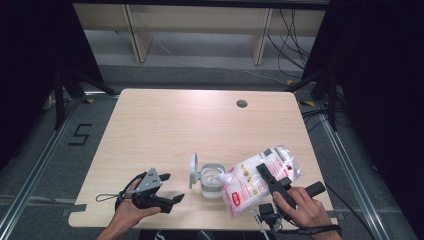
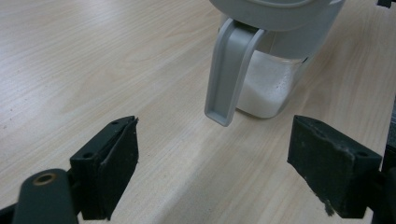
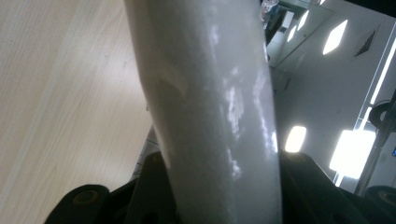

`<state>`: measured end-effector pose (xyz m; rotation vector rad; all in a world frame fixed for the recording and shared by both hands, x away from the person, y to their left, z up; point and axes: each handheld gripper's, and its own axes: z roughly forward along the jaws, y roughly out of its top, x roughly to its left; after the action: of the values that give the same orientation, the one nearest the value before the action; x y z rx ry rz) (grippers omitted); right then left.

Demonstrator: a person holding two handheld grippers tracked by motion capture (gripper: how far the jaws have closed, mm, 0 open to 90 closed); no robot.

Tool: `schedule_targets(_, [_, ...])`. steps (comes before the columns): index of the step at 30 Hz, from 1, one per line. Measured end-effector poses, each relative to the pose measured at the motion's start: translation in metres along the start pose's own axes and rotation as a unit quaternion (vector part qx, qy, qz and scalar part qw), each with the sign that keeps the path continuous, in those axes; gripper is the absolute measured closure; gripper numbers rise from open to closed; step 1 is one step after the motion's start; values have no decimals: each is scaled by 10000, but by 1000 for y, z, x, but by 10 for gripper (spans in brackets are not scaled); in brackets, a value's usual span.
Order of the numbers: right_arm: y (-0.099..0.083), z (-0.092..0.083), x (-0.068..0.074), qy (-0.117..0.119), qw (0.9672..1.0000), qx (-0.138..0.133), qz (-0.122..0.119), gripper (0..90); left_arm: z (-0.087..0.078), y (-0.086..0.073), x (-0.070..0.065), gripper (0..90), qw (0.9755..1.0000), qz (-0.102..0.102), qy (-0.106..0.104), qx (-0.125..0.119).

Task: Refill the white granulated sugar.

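A clear container (image 1: 211,181) with a grey rim stands near the table's front edge, its grey flip lid (image 1: 193,170) raised on the left side. White powder lies in its bottom (image 2: 268,91). My right gripper (image 1: 267,175) is shut on a clear plastic bag of white powder (image 1: 257,179) with red labels, tilted with one corner over the container's mouth. The bag (image 3: 210,107) rises between the jaws in the right gripper view. My left gripper (image 1: 170,187) stands open left of the container, nothing between its jaws; the lid's tab (image 2: 229,74) hangs just ahead of the left gripper (image 2: 212,168).
The light wooden table (image 1: 175,125) has a round cable hole (image 1: 242,103) at the back right. Black stands and cables line the floor on both sides. A wooden bench frame (image 1: 200,30) stands beyond the table.
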<state>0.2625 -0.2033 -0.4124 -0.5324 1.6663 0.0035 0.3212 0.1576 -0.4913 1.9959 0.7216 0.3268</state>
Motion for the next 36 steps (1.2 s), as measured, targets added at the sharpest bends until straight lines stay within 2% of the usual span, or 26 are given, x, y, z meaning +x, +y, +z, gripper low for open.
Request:
schedule_targets(2, [0,-1,-1,14,10000,24,-22,704,0,0,0,158,10000,-5,5,-6])
schedule_targets(4, [-1,-1,1,23,10000,30,73,705,0,0,0,158,10000,3,8,-7])
schedule_targets(6, [-2,-1,-3,-18,9999,20,-103,705,0,0,0,158,10000,0,1,-2])
schedule_targets(9, [0,-1,1,23,10000,74,4,706,0,0,0,158,10000,-1,2,0])
schedule_targets(11, [2,0,0,34,9999,-7,-95,706,0,0,0,158,10000,-7,3,-6])
schedule_targets(12, [3,0,1,45,10000,9,-30,706,0,0,0,158,10000,-2,2,-9])
schedule_targets(16, [1,-1,0,22,10000,15,-23,707,0,0,0,158,10000,-3,-2,-5])
schedule_targets(17, [1,0,-2,-12,9999,-19,-135,707,0,0,0,158,10000,-1,-4,-3])
schedule_targets(20, [0,-1,0,28,10000,67,0,707,0,0,0,158,10000,-3,1,0])
schedule_targets(23, [1,0,-2,8,9999,-19,-134,707,0,0,0,158,10000,-1,1,1])
schedule_targets(26, [0,-1,-1,1,10000,28,-14,708,0,0,0,158,10000,0,-1,-3])
schedule_targets(28, [-1,-1,-3,-10,9999,21,-123,708,0,0,0,158,10000,-4,-2,-5])
schedule_targets(30, [-1,-1,-3,21,9999,45,-130,708,0,0,0,158,10000,3,0,0])
schedule_targets(31, [0,-1,0,46,10000,69,22,708,0,0,0,158,10000,-3,2,-1])
schedule_targets(33, [2,0,-2,7,9999,-40,-147,709,0,0,0,158,10000,-1,2,-4])
schedule_targets(34, [2,0,1,74,10000,38,45,708,0,0,0,158,10000,-3,3,-9])
schedule_targets(36, [2,0,0,46,10000,-6,-50,709,0,0,0,158,10000,-9,5,-17])
